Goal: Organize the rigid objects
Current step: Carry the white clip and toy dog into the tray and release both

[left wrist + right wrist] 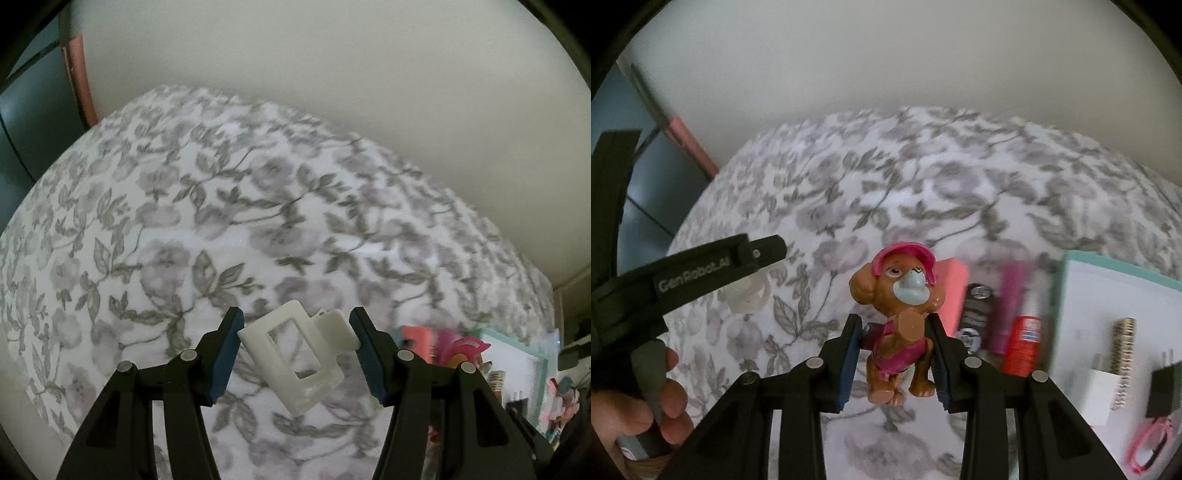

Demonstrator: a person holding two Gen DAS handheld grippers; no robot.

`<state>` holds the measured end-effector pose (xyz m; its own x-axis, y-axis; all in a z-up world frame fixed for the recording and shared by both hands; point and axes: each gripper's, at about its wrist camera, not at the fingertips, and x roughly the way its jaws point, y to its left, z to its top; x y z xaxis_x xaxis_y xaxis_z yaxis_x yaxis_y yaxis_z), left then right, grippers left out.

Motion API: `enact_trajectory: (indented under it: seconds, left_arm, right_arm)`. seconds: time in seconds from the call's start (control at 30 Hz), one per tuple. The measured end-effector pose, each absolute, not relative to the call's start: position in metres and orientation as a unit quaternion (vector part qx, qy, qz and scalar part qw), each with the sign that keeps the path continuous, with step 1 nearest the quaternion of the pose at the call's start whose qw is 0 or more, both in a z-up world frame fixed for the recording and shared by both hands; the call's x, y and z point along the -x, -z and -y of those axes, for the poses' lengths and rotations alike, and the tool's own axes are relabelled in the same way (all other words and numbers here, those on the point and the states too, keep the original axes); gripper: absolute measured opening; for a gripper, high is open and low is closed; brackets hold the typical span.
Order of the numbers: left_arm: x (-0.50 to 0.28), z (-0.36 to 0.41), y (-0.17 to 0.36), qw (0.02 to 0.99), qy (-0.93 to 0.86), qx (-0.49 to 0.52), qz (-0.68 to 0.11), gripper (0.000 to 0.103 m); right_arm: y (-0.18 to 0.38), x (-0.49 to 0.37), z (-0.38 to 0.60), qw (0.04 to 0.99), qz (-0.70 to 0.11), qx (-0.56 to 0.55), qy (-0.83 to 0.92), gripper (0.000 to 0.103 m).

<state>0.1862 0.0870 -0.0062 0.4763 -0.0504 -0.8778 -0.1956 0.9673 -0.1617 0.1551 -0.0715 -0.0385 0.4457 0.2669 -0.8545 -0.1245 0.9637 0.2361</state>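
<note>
Floral bedspread (184,192) below: left gripper (295,354) clamps white plate (295,358), right gripper (895,354) pinches toy dog (899,321); the corner-held plate could twist free.

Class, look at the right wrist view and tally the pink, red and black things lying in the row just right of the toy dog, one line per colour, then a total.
Pink: 2, pad, tube
Red: 1, bottle
Black: 1, tube
Total: 4

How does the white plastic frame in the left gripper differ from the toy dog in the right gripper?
The white plastic frame is flat, plain and pale with a rectangular opening; the toy dog is a rounded brown figure in pink clothes and cap. The frame hangs tilted; the dog stands roughly upright. Both are held above the floral cloth.
</note>
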Motion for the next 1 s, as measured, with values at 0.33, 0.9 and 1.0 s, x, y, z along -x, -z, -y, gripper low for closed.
enact_trajectory:
  seconds: [0.33,0.9,1.0]
  left_arm:
    - [-0.165,-0.025,-0.040,0.876,0.003,0.093,-0.473,0.061]
    - [-0.148,0.111,-0.036,0.867,0.112,0.037,-0.484,0.061]
    - [-0.148,0.131,-0.028,0.861,0.127,0.031,-0.491,0.061]
  right_arm:
    - [-0.011,-0.129,0.139,0.874,-0.468,-0.106,-0.073,0.037]
    - [-0.016,-0.107,0.269,0.869,-0.464,-0.170,0.017,0.037]
    - [-0.012,-0.104,0.295,0.864,-0.466,-0.185,0.036,0.037]
